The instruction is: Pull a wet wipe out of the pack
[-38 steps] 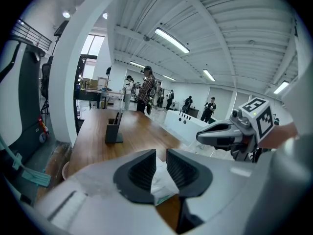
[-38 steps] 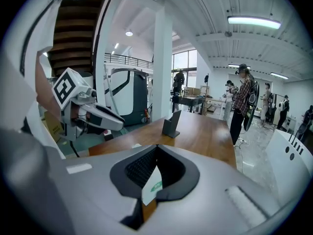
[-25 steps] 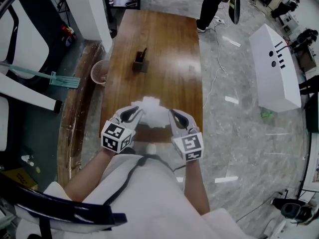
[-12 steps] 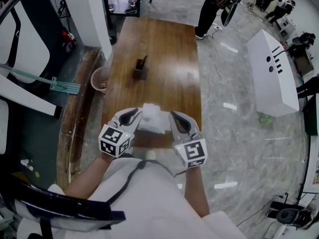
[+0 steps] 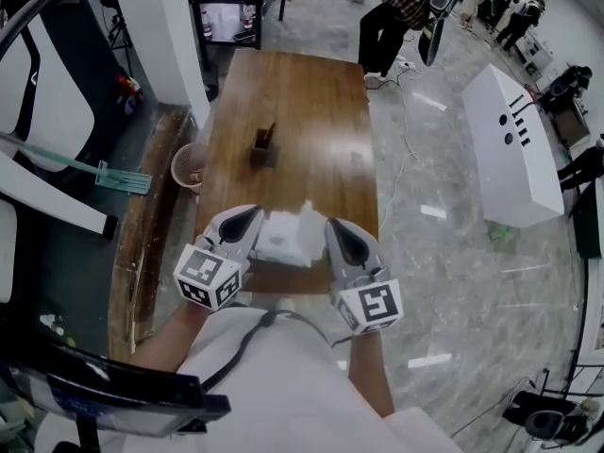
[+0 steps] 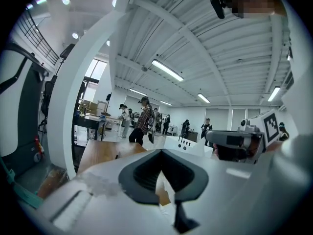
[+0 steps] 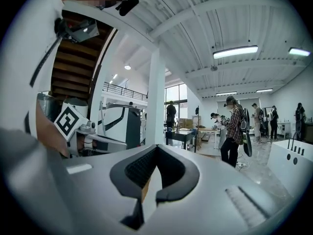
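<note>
Between both pairs of jaws, wipe pack [image 5: 288, 236]

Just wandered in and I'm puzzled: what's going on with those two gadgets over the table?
A person holds tongs in each hand over the near end of a wooden table, with a white wipe pack held between them. The right tongs pinch one side. The left tongs have just closed on the other, a sliver of white showing between them. No wipe looks pulled free yet.
</note>
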A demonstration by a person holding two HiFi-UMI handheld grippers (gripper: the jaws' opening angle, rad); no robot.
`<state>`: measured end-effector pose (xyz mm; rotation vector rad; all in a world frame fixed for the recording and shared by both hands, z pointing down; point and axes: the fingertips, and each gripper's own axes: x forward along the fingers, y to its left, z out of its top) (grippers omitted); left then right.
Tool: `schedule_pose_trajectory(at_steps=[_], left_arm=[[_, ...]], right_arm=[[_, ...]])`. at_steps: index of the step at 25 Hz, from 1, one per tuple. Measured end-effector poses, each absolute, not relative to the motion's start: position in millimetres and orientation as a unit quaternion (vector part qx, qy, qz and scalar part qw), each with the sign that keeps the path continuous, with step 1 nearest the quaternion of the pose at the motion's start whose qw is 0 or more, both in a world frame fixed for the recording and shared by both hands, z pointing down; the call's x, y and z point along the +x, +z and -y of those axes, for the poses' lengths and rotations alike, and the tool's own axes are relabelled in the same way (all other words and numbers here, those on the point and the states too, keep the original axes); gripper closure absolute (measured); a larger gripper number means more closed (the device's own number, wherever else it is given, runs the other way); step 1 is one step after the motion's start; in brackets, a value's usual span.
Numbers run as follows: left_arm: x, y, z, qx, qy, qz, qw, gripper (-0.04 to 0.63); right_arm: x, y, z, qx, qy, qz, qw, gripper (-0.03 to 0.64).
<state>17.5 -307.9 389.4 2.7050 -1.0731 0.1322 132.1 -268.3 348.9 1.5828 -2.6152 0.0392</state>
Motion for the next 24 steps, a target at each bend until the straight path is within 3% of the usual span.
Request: schedule_pose_trajectory(at_steps=[24], left_arm=[[17.3,391.4,334.8,0.921,0.049,0.368,0.118,0.591]], right_arm=[[136.4,350.2,295.4,0.519,0.020,0.854,0.037,0.609]])
